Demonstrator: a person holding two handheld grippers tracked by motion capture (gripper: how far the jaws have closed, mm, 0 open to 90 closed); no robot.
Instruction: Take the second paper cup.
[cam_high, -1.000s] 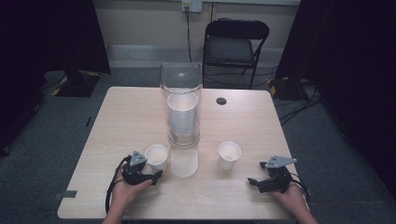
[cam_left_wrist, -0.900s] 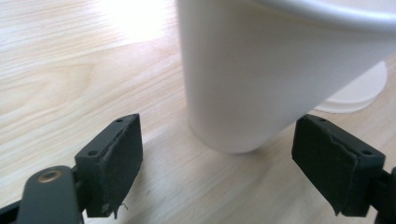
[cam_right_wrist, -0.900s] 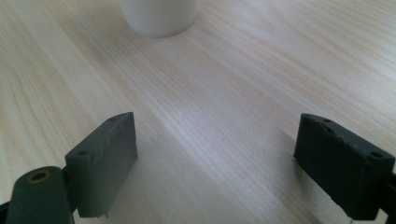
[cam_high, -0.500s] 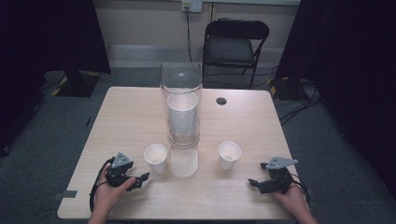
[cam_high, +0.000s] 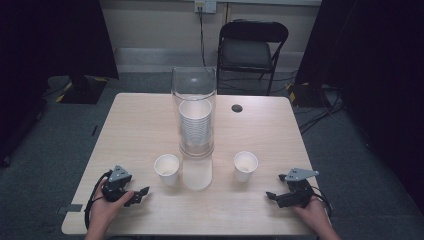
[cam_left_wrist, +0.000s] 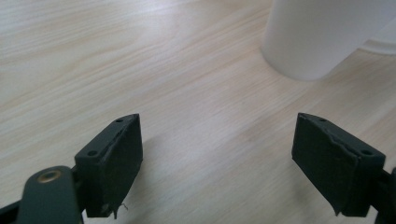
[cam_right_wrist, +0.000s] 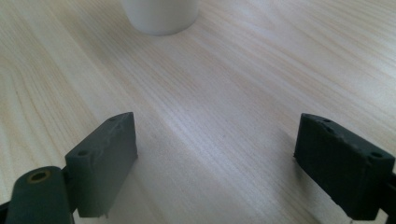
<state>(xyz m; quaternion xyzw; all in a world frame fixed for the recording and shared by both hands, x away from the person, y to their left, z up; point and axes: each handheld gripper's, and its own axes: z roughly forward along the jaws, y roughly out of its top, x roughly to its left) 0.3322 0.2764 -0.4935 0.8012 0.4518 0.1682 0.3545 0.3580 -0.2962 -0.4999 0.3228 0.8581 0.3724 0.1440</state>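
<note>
Resting low near the table's front edge, the left gripper and right gripper both have jaws spread, holding nothing. Each faces a paper cup: left cup, right cup. Approach level, I judge, centring jaws before squeezing gently.

Dim, grainy high view with dark surroundings; bright gripper views, soft shadows, blurred cup edges

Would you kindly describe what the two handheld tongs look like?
Both the left tongs and the right tongs are black, each topped by a grey three-cornered plate and trailing a black cable. Their jaws are flat, dark rectangular pads with small screw holes. No sleeves are visible.
</note>
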